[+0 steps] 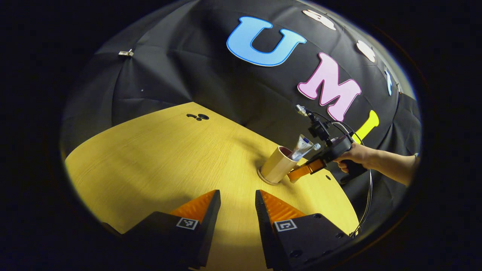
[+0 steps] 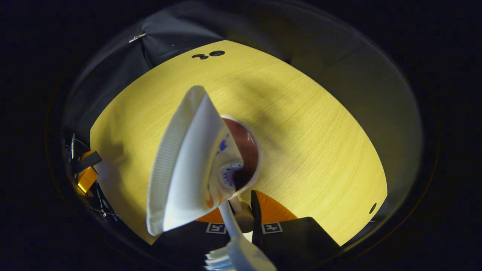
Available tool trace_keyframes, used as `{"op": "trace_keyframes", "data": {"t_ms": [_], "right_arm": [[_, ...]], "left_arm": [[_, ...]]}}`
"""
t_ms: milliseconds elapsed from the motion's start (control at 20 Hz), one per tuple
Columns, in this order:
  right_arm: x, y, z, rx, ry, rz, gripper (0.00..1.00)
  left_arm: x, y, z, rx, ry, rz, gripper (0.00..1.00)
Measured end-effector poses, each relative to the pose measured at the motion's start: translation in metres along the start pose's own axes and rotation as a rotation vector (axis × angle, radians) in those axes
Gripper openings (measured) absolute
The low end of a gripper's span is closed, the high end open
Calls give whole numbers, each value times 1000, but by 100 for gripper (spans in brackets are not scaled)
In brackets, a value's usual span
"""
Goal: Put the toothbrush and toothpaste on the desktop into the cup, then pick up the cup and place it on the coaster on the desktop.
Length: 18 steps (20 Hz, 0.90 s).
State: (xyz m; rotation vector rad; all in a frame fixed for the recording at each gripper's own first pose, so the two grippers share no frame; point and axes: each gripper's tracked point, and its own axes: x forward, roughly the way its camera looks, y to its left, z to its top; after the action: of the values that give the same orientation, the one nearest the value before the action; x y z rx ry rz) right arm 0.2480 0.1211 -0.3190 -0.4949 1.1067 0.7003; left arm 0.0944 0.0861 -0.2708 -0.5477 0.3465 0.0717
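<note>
A cream cup (image 1: 276, 165) with a dark red inside stands on a round coaster (image 1: 262, 176) near the table's right edge. A white toothpaste tube (image 1: 303, 146) and a toothbrush (image 1: 316, 146) stick out of it. A hand holds my right gripper (image 1: 297, 174) against the cup's right side. In the right gripper view I look down into the cup (image 2: 246, 146); the toothpaste tube (image 2: 188, 165) and toothbrush (image 2: 231, 226) loom close, and the right gripper (image 2: 241, 206) is shut on the cup's handle (image 2: 244, 217). My left gripper (image 1: 237, 203) hovers open over the table, short of the cup.
The yellow wooden table (image 1: 162, 158) has small black marks (image 1: 197, 116) at its far edge and a small hole (image 1: 328, 177) near the cup. Cables (image 1: 367, 203) hang off the right edge. The left gripper (image 2: 86, 175) shows at the far left.
</note>
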Motion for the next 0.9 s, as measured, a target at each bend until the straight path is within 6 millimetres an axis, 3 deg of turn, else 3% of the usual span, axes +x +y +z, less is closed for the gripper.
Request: {"op": "trace_keyframes", "data": {"t_ms": [50, 100, 150, 200, 550, 700, 900], "right_arm": [[0, -1, -2, 3, 3, -1, 24], [1, 0, -2, 8, 3, 3, 19], [0, 1, -3, 9, 6, 5, 24], [0, 1, -3, 5, 6, 5, 19], [-4, 2, -3, 8, 2, 6, 28], [-13, 0, -1, 31, -16, 6, 29], [-32, -2, 5, 59, -71, 6, 41]], "left_arm": [[0, 0, 1, -3, -1, -1, 59], [0, -1, 1, -4, -1, -1, 59], [-1, -1, 2, -3, -1, -1, 59], [0, -1, 2, -1, -1, -1, 59], [-4, -7, 8, -2, -8, -2, 59], [-7, -10, 9, 4, -9, -5, 59], [-14, -19, 16, 14, -11, -14, 59]]}}
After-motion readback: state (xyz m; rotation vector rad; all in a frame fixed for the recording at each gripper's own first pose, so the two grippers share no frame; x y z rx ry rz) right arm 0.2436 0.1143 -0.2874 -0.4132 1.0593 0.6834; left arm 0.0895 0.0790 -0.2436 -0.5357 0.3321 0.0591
